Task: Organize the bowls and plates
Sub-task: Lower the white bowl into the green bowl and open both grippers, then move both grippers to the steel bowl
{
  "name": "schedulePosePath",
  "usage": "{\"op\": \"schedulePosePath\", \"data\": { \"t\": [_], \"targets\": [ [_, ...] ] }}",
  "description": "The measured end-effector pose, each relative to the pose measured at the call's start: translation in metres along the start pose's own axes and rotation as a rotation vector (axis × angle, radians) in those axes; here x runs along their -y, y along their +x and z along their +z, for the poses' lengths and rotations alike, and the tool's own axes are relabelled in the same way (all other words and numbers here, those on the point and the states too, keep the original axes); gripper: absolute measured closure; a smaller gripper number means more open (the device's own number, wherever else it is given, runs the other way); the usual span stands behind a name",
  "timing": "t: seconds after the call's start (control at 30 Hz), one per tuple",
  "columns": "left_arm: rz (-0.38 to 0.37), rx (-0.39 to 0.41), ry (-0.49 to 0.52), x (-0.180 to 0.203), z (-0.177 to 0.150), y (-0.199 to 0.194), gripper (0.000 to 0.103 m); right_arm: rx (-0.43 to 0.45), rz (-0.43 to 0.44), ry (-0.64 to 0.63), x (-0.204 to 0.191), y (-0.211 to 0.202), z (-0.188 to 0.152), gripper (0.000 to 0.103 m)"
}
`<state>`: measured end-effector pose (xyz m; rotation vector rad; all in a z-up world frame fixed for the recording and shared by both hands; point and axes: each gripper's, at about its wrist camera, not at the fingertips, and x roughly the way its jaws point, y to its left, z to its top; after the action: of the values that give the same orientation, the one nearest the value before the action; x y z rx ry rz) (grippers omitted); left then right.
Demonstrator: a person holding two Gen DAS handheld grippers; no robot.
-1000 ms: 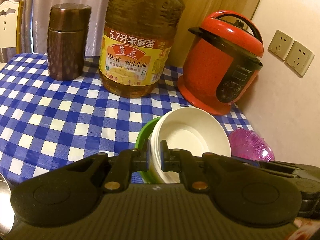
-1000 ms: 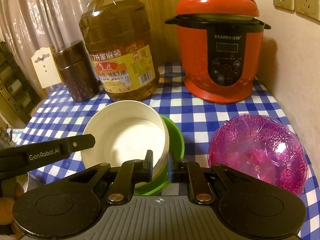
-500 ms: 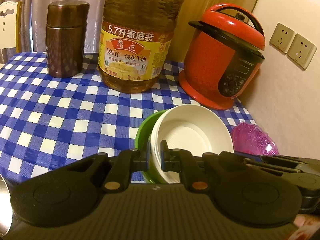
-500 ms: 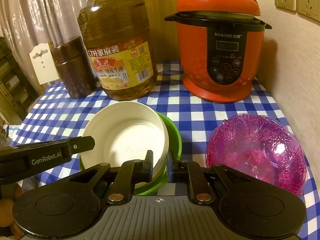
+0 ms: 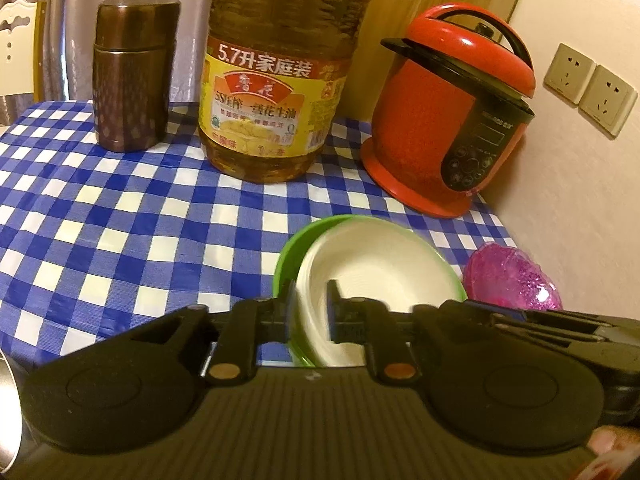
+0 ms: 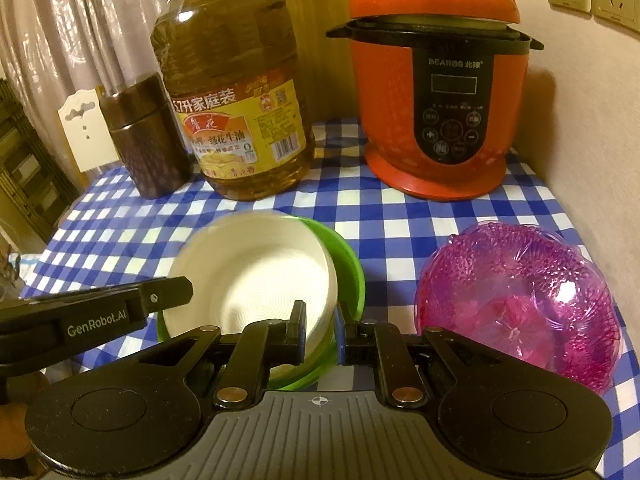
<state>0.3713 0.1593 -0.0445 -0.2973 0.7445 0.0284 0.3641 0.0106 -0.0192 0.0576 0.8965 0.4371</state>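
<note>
A white bowl (image 5: 372, 276) (image 6: 256, 276) sits nested in a green bowl (image 5: 288, 256) (image 6: 348, 264) on the blue checked tablecloth (image 5: 120, 232). My left gripper (image 5: 311, 314) straddles the near left rim of the pair; its jaws are opening, one finger outside the green wall and one inside the white bowl. My right gripper (image 6: 322, 332) is shut on the near right rim of both bowls. A pink transparent bowl (image 6: 516, 304) (image 5: 512, 276) stands alone to the right.
At the back stand a brown canister (image 5: 132, 76), a big oil bottle (image 5: 276, 92) and a red pressure cooker (image 5: 452, 120). A wall with sockets (image 5: 588, 88) runs along the right edge. A chair back (image 5: 18, 52) shows behind the table at left.
The left gripper's jaws have spread apart on the bowls' rim. The right gripper keeps its grip, and neither hand has shifted.
</note>
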Motion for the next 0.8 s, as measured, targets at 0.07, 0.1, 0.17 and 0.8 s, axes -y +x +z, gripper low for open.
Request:
{"op": "schedulePosePath", "data": {
  "t": [0.07,0.1,0.17,0.8],
  "targets": [
    [-0.004,0.022,0.004,0.000,0.001,-0.002,0.076,0.013,-0.007,0.018,0.003,0.000,0.001,0.087],
    [0.006,0.031,0.004,-0.001,0.001,-0.004,0.076,0.022,-0.003,0.029,0.005,-0.001,0.001,0.087],
    [-0.002,0.038,-0.006,-0.003,0.003,-0.006,0.076,0.033,-0.003,0.060,0.011,-0.002,0.002,0.086],
    [0.002,0.094,-0.039,-0.013,0.004,-0.037,0.076,0.109,-0.021,0.090,0.011,-0.023,0.006,0.085]
  ]
}}
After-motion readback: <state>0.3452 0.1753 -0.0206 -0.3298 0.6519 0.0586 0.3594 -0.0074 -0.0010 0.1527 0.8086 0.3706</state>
